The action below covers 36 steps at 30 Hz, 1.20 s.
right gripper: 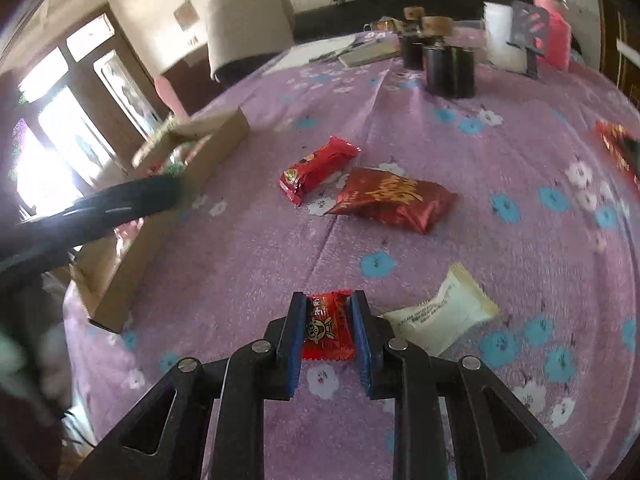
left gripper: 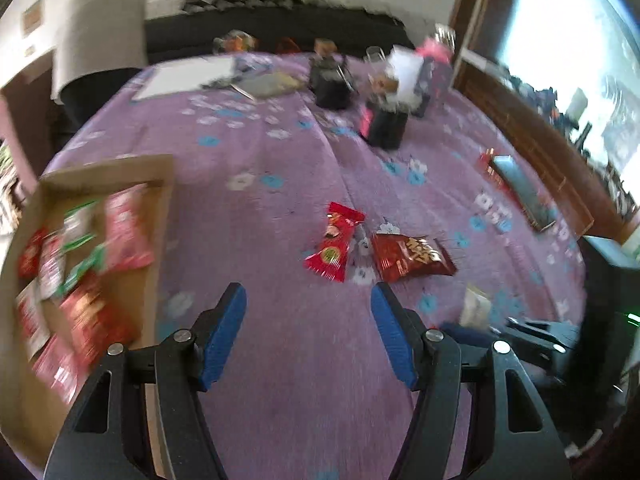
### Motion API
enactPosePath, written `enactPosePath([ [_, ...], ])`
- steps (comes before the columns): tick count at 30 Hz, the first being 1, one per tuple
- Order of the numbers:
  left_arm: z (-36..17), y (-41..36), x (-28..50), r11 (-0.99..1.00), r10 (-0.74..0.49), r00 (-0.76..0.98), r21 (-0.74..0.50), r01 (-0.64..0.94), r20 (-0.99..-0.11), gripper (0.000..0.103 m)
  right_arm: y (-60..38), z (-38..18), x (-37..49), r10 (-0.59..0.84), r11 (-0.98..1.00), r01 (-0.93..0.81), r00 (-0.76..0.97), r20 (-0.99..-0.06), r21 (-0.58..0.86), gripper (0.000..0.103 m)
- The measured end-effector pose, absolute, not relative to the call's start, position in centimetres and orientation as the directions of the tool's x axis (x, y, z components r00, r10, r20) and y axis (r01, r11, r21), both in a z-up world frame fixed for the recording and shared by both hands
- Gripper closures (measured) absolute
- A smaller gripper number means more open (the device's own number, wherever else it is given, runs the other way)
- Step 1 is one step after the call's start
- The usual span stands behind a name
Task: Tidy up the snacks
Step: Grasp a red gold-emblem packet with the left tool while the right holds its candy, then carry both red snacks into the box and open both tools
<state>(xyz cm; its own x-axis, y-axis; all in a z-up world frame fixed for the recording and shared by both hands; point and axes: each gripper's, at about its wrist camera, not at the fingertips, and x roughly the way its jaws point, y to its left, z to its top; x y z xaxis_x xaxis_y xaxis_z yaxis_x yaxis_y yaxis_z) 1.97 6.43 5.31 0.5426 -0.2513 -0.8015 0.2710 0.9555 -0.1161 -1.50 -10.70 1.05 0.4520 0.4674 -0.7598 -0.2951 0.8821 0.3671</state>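
My left gripper (left gripper: pixel 308 300) is open and empty above the purple flowered tablecloth (left gripper: pixel 280 152). To its left a cardboard box (left gripper: pixel 158 208) holds several red and green snack packets (left gripper: pixel 124 228). Ahead lie a small red snack packet (left gripper: pixel 336 246) and a dark red chip bag (left gripper: pixel 412 258). My right gripper (right gripper: pixel 327 298) is shut on a small red candy packet (right gripper: pixel 327 328). A white packet (right gripper: pixel 444 312) lies just to its right. The red packet (right gripper: pixel 318 168), chip bag (right gripper: pixel 394 198) and box (right gripper: pixel 188 184) lie ahead of it.
Dark jars (right gripper: pixel 448 64), papers (left gripper: pixel 188 76) and a pink bag (right gripper: pixel 554 36) stand at the table's far end. A red box with a dark tray (left gripper: pixel 516 188) lies at the right edge. A person (left gripper: pixel 100 36) stands beyond the table. A window (left gripper: pixel 580 60) is at right.
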Motion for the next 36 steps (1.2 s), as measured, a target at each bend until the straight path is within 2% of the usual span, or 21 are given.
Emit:
enactPosePath([
  [10,1.9,3.2,7.0,0.941,-0.257,0.509,-0.092,0.326,-0.822,0.046,-10.9,1.0,-1.5,0.483,0.875,-0.29,0.463,-0.744,0.388,0.079],
  [11,1.6,2.9,7.1,0.939,-0.256,0.501,-0.088,0.333,-0.827,0.053,-10.9,1.0,-1.5,0.481,0.876,-0.29,0.464,-0.744,0.385,0.079],
  [12,1.5,2.5,7.1,0.94,-0.238,0.51,-0.063,0.336,-0.827,0.056,-10.8,1.0,-1.5,0.478,0.877,-0.291,0.465,-0.745,0.381,0.079],
  [13,1.5,2.2,7.0,0.941,-0.22,0.521,-0.039,0.335,-0.825,0.067,-10.7,1.0,-1.6,0.475,0.879,-0.292,0.467,-0.746,0.376,0.079],
  [14,1.5,2.0,6.9,0.941,-0.212,0.527,-0.026,0.338,-0.823,0.087,-10.7,1.0,-1.6,0.471,0.881,-0.293,0.469,-0.747,0.371,0.079],
  [19,2.2,2.6,6.2,0.947,-0.22,0.54,-0.045,0.319,-0.812,0.087,-10.3,1.2,-1.9,0.453,0.889,-0.306,0.481,-0.75,0.341,0.08],
  [23,3.6,4.2,4.8,0.95,-0.26,0.551,-0.107,0.294,-0.793,0.087,-10.3,1.3,-2.0,0.46,0.886,-0.315,0.491,-0.74,0.341,0.08],
  [31,7.6,8.1,-2.3,0.944,-0.318,0.605,-0.181,0.277,-0.73,0.086,-10.7,2.1,-2.4,0.479,0.877,-0.324,0.518,-0.709,0.355,0.08],
  [36,9.4,12.6,-7.1,0.961,-0.276,0.676,-0.176,0.213,-0.683,0.086,-10.9,2.4,-2.8,0.483,0.875,-0.322,0.537,-0.691,0.362,0.08],
])
